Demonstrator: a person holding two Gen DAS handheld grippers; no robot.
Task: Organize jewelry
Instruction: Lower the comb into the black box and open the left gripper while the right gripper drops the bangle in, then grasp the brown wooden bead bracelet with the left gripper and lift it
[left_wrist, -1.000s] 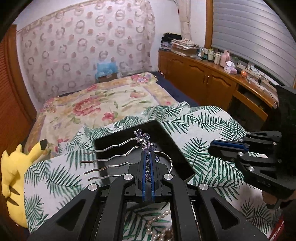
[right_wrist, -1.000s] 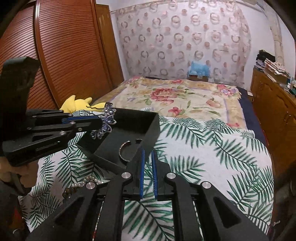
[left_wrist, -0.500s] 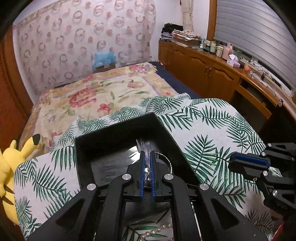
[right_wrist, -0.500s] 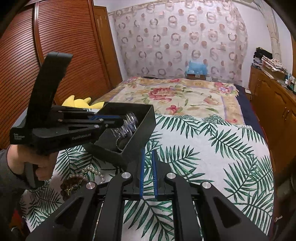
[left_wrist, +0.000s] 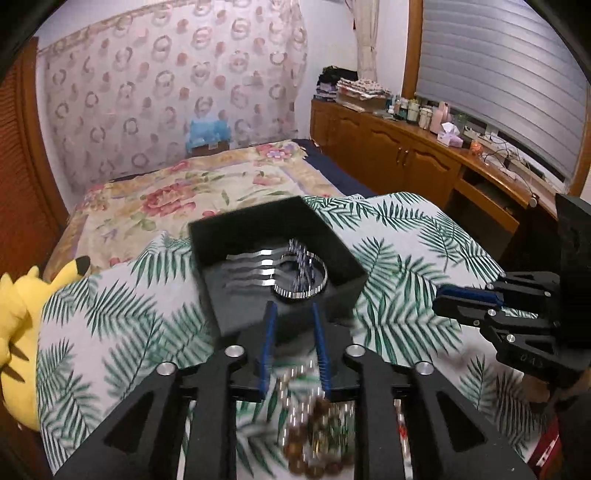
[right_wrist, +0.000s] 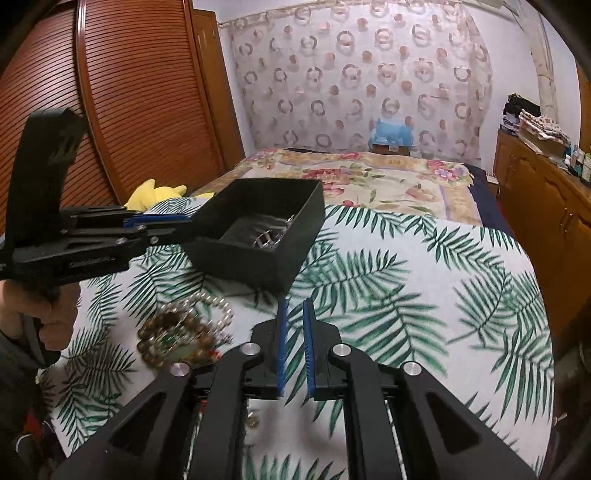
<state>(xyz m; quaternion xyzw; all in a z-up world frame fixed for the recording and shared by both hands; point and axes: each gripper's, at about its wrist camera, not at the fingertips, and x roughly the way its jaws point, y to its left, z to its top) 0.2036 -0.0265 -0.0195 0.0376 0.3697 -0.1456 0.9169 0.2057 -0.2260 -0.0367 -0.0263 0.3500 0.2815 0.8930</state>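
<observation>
Black left gripper (left_wrist: 291, 314) tilted downward just short of the black box (left_wrist: 347, 258), jaws opening, empty; right gripper (right_wrist: 293, 306) likewise opening, empty, beside it.

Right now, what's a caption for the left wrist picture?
Left gripper, jaws opening and empty, behind the black box holding a hair comb.

Both wrist views angled down, close over palm-print cloth (left_wrist: 399, 240); sharing black box (right_wrist: 258, 258)
</observation>
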